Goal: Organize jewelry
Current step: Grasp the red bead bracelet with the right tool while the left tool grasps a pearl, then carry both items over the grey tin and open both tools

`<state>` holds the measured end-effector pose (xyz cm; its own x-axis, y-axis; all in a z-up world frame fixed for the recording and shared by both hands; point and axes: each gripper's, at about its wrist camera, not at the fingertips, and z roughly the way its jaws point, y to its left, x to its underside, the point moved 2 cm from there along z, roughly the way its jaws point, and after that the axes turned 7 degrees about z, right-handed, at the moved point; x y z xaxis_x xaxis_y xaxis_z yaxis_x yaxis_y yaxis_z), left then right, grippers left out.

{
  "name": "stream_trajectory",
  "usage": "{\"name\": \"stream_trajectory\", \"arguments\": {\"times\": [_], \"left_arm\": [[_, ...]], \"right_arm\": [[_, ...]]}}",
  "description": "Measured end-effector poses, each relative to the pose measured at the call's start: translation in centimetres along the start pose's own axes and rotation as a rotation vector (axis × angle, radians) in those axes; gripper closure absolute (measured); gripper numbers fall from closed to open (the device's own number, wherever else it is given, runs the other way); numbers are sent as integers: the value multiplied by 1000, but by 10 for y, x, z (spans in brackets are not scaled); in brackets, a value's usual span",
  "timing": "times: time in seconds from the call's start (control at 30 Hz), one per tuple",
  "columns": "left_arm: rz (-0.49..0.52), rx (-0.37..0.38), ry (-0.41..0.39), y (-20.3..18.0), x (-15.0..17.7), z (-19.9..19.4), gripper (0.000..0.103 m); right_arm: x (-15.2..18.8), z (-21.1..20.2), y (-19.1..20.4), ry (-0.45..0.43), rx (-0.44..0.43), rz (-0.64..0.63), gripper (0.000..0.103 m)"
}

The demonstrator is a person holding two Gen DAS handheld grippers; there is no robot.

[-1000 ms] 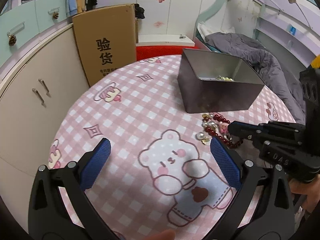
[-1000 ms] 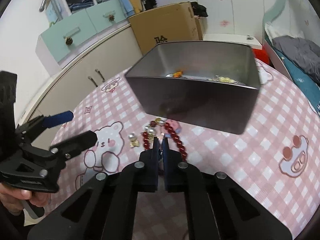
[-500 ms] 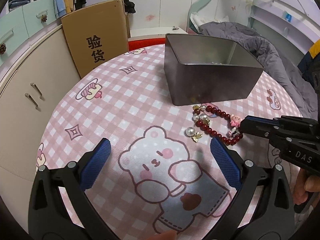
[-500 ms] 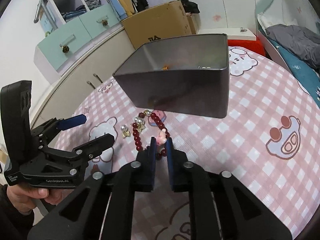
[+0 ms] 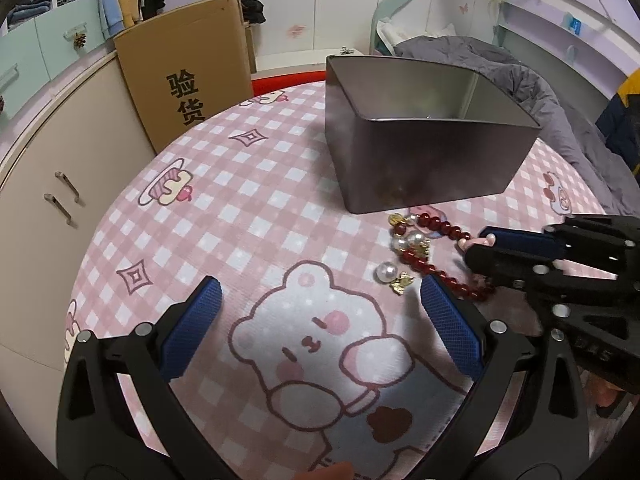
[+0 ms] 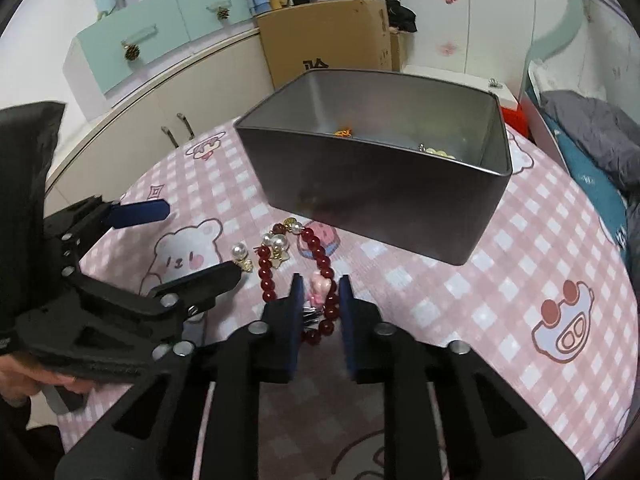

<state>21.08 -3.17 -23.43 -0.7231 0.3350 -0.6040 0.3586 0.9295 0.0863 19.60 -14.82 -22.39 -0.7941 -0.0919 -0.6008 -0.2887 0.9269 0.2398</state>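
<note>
Pink checked counter (image 6: 460,292): right gripper (image 6: 320,286) jaws just parted narrowly, straddling red bead bracelet (image 6: 266,276), ungripped; left gripper (image 5: 320,306) wide, empty. Tin (image 6: 400,208) awaits.

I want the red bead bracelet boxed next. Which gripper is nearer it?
Right. The right gripper straddles the red bead bracelet at its pink charm, jaws just opening; the left gripper hangs open beside it.

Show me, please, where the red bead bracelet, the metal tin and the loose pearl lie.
red bead bracelet (image 6: 265,280): right wrist view, on its left strand of beads.
metal tin (image 6: 384,200): right wrist view, on its near outer wall.
loose pearl (image 5: 385,271): left wrist view, on the pearl's centre.
</note>
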Motion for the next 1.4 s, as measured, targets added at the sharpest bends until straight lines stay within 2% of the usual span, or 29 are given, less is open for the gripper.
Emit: {"name": "stream_trajectory", "arguments": {"times": [0.1,0.3,0.37,0.4,0.47,0.53,0.57,0.63,0.73,1.03,1.13,1.27,1.4], "left_arm": [[4,9,8,-1,0,3,6],[26,27,1,-5,-5,7,6],[32,40,-2,-8,-7,8,10],[38,53,0,-10,-7,9,18],[57,69,-11,-14,-8,8,28],[67,90,-24,-16,-9,6,48],[66,100,-29,-16,-9,5,53],[55,124,-33,-14,-10,4,72],[23,152,-35,-6,-8,3,87],[-25,179,-44,6,2,-3,88],[-31,179,-42,10,5,-4,88],[-44,177,-42,13,9,-7,88],[-53,178,-42,15,12,-9,88]], "right_arm": [[4,-6,0,-23,-10,-3,94],[10,-17,-12,-53,-37,55,94],[11,-18,-13,-54,-32,58,94],[12,-19,-14,-54,-32,62,94],[13,-20,-14,-54,-35,65,94],[14,-20,-14,-50,-39,72,94],[14,-21,-15,-53,-34,79,93],[14,-22,-15,-57,-36,83,91],[15,-24,-14,-60,-37,76,91],[9,-14,1,-38,-28,8,91],[8,0,8,3,20,-43,90],[5,6,14,12,33,-84,88],[5,8,20,22,55,-148,91]]}}
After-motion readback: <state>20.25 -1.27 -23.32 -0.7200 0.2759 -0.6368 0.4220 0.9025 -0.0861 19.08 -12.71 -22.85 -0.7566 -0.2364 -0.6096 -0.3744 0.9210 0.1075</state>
